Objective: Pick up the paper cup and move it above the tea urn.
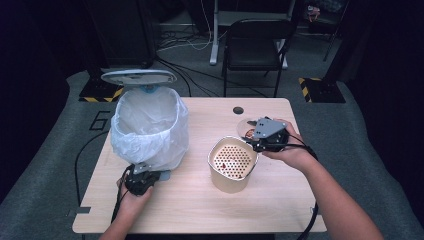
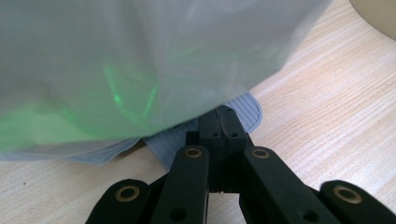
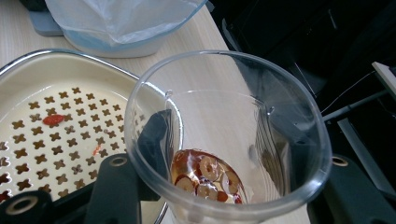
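Worktop (image 1: 280,200): pale wood, fine straight grain.
Bin liner (image 1: 150,127): translucent white.
Bin pedal (image 2: 245,109): grey-blue, finely ribbed.
Strainer pot (image 1: 231,172): cream, floor patterned with clover-shaped holes.
Cup (image 3: 224,140): clear; red-brown and cream fruit slices inside.
Gripper jaws: black, brass-coloured pivots.

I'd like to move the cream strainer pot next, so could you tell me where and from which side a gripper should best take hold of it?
Grip the strainer pot by its thin upper rim, one jaw inside and one outside, coming down from above on the near side: its body looks too wide for the jaws, and the right gripper with the clear cup crowds the far side.
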{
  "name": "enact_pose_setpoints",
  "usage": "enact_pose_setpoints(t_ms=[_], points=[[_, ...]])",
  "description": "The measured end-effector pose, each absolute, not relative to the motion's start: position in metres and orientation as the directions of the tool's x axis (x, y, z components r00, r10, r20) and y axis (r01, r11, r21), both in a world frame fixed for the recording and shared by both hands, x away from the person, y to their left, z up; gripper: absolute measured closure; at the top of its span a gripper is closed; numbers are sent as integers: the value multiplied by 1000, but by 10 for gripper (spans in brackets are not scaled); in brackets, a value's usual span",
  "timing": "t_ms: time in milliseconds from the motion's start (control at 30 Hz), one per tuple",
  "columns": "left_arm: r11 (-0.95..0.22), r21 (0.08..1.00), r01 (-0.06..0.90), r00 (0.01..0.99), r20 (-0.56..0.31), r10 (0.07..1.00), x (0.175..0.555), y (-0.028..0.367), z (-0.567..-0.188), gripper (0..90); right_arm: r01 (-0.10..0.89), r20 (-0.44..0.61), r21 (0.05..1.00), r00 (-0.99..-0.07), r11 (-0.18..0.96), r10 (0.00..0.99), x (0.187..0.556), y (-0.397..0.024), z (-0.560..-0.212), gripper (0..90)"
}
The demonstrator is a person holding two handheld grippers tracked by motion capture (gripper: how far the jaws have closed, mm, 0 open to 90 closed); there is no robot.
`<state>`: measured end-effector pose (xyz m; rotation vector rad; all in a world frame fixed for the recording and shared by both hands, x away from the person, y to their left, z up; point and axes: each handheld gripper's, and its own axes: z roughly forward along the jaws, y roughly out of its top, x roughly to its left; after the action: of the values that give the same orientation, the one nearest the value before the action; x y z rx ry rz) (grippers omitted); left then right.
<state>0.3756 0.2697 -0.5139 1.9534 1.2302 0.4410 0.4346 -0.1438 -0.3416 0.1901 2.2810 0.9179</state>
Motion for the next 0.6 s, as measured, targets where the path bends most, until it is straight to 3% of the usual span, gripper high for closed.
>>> enact_pose_setpoints(t_ms=[600], points=[[-229,754,616,459,-107,882,375,269,-514,900,-200,-655,524,-716,828,241,427,-128,-345,469]])
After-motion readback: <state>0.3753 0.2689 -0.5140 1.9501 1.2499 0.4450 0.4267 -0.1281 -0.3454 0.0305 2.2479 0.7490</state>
